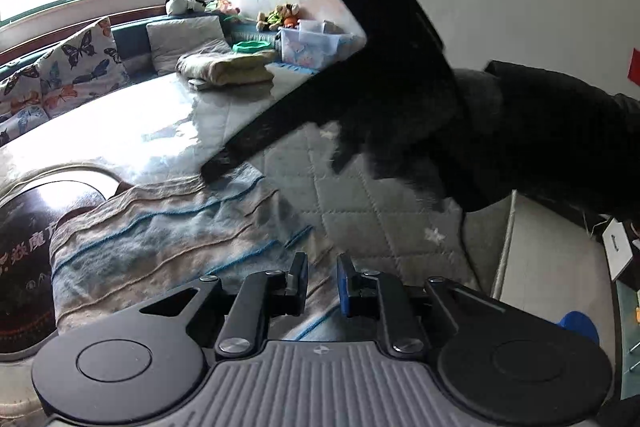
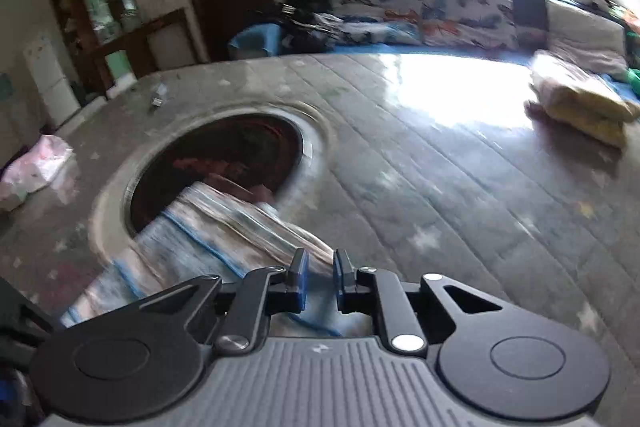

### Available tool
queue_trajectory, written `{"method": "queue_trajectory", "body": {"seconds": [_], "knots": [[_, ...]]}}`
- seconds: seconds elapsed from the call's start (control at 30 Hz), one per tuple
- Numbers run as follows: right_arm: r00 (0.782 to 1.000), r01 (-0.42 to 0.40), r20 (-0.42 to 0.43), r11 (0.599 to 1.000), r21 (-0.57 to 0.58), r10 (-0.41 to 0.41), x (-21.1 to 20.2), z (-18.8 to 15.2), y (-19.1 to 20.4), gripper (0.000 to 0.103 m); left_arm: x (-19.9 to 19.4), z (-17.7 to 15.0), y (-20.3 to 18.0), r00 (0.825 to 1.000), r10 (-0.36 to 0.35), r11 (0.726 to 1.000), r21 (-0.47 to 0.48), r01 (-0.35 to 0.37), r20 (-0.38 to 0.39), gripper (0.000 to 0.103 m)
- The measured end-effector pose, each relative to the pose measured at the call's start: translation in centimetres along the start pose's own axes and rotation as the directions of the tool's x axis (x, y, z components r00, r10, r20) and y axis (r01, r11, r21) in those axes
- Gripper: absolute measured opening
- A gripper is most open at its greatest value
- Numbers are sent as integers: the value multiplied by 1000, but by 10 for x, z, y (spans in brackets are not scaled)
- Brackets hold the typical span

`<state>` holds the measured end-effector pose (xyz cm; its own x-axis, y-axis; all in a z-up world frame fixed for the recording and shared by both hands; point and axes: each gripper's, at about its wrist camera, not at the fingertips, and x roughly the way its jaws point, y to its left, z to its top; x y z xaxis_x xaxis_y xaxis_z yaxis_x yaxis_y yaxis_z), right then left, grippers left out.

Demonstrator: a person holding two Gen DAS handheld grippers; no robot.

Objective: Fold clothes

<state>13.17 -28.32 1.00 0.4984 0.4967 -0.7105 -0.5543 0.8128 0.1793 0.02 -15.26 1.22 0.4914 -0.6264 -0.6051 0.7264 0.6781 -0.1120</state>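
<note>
The striped garment (image 1: 160, 243) lies on the quilted table (image 1: 360, 211), spreading toward ten o'clock from our left gripper (image 1: 322, 281), whose fingers stand slightly parted above the cloth. Our right gripper (image 2: 320, 279) likewise shows a narrow gap, the garment (image 2: 208, 239) reaching toward ten o'clock beneath it.

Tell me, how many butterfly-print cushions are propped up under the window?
2, as far as shows. One butterfly cushion leans against the sill; a second butterfly cushion sits left of it, cut by the left wrist view's edge. More may lie hidden beyond.
</note>
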Motion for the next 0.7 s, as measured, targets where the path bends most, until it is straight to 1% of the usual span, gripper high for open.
{"method": "queue_trajectory", "body": {"seconds": [0.17,0.3,0.33,0.43,0.53,0.63,0.7], "knots": [[999,-41,-28,997,-68,39,17,18,15,12,7,-9,-9,999,-23,999,38,24,-31,17],[996,-71,-53,990,-122,65,32,32,27,11,8,-11,-8,999,-36,999,30,37,-34,17],[996,-59,-67,989,-133,50,41,31,27,9,9,-12,-9,999,-37,999,30,38,-36,17],[997,-57,-61,990,-128,49,45,33,28,9,10,-13,-7,998,-40,999,26,41,-37,17],[999,-46,-31,992,-117,43,33,34,26,9,3,-16,-9,999,-41,999,19,42,-31,17],[999,-47,2,995,-87,47,10,28,20,10,-7,-17,-3,1000,-23,1000,6,23,-14,25],[999,-40,8,997,-72,40,-3,18,18,11,-16,-16,5,1000,2,1000,-8,-2,1,27]]}}
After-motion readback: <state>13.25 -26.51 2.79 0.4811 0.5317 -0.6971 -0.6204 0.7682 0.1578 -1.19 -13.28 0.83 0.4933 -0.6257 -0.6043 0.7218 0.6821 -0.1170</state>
